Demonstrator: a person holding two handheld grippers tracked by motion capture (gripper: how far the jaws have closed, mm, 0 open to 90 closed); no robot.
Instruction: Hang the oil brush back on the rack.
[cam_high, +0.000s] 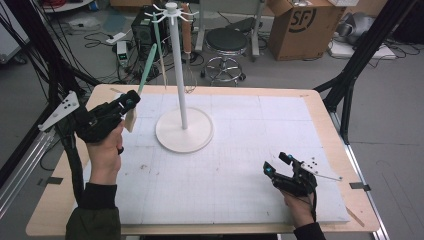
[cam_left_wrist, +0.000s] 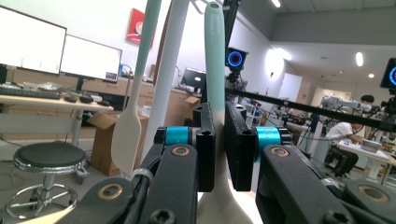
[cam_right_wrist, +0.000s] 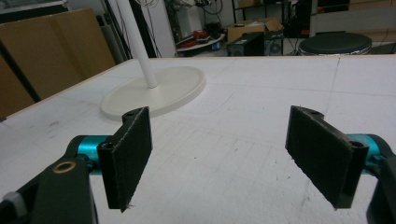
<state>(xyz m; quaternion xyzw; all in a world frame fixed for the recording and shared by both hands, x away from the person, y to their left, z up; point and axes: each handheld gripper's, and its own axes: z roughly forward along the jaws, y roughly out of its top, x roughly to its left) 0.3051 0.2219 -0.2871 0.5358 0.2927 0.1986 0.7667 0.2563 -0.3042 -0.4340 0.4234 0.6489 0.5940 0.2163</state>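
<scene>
My left gripper (cam_high: 131, 98) is shut on a spatula (cam_high: 147, 70) at the table's left, left of the white hook stand (cam_high: 178, 75). The spatula's mint-green handle points up toward the stand's top hooks and its cream blade hangs below the jaws. In the left gripper view the handle (cam_left_wrist: 215, 70) is pinched between the two black pads of that gripper (cam_left_wrist: 219, 149), with the stand's pole (cam_left_wrist: 168, 70) just behind. A second spatula (cam_left_wrist: 133, 116) hangs from the stand. My right gripper (cam_high: 275, 165) rests low at the front right, open (cam_right_wrist: 224, 158), nothing between its pads.
The stand's round base (cam_high: 184, 131) sits on the white mat (cam_high: 240, 150), mid-table. A wire whisk (cam_high: 189, 75) also hangs from a hook. Behind the table are a stool (cam_high: 226, 42), a cardboard box (cam_high: 302, 25) and floor cables. Black frame legs flank the table.
</scene>
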